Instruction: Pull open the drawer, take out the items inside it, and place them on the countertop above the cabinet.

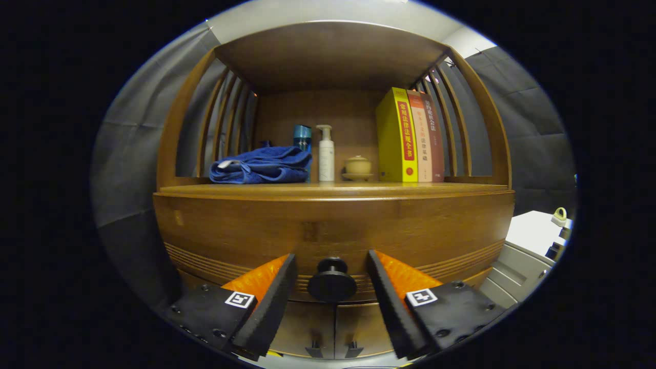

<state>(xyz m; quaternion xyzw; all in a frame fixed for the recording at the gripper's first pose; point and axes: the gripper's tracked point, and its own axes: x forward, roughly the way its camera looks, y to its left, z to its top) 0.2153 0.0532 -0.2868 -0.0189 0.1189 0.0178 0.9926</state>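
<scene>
Between the spread fingers of the level gripper (332,274), untouched, the closed drawer (333,230)'s round knob (332,281)

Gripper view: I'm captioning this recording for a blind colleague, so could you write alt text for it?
The open gripper has a finger on each side of the round dark knob of a closed wooden drawer, touching nothing. On the countertop above lie a folded blue towel, a teal bottle, a white pump bottle, a small lidded pot and three upright books.
</scene>
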